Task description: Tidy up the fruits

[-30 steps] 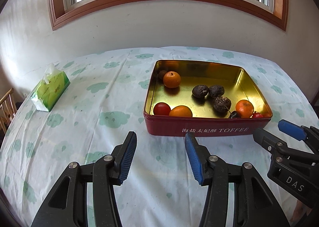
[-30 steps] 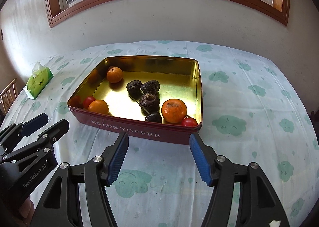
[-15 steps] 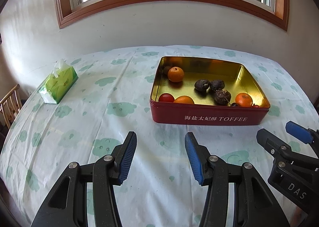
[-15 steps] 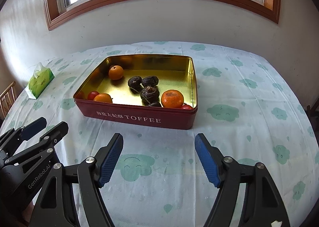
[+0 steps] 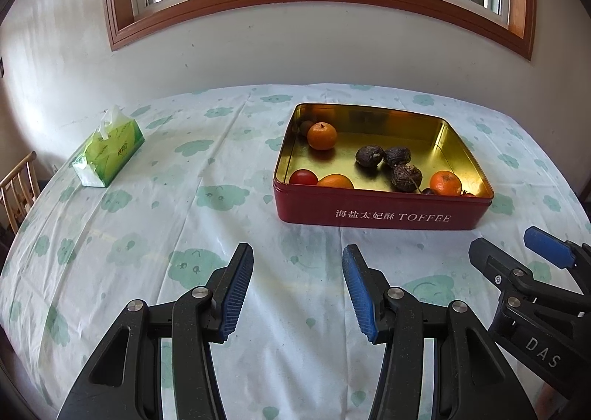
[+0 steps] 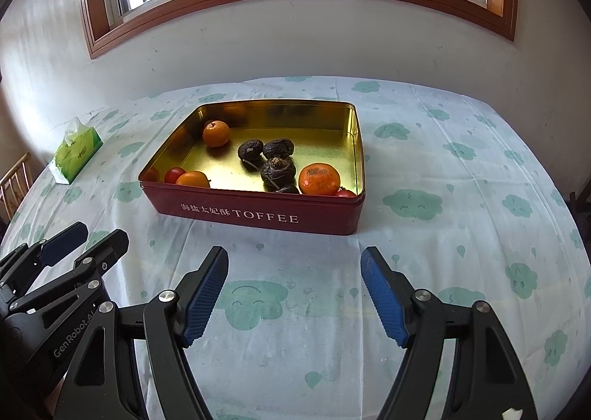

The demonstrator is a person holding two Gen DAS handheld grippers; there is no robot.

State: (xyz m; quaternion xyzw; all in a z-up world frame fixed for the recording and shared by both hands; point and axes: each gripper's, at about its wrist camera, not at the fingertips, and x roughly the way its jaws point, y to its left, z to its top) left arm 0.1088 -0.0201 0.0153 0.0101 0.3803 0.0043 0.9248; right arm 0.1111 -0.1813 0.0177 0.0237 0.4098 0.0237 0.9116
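A red tin (image 6: 258,211) with a gold inside is sitting toward the middle of the table (image 6: 461,235), its long lettered side facing the near edge. Inside it, one orange (image 6: 215,133) is lying near the far left corner, another orange (image 6: 192,179) is resting against the near wall beside a red tomato (image 6: 173,174) at the near left corner, and a third orange (image 6: 319,179) is sitting by the near right corner with a second small tomato (image 6: 345,193) just beside it. Three dark wrinkled fruits (image 6: 273,159) are clustering in the middle of the tin, close together, and a smaller dark one (image 6: 286,189) is lying against the near wall. A green tissue pack (image 5: 109,150) is standing well apart near the left edge of the table. Both pairs of tongs are hovering over the bare cloth at the near edge, short of the tin. The left gripper (image 5: 297,287) is holding its jaws partly apart with nothing between them. The right gripper (image 6: 295,290) is standing wider, its jaws having just been opening, and only tablecloth is showing between them.
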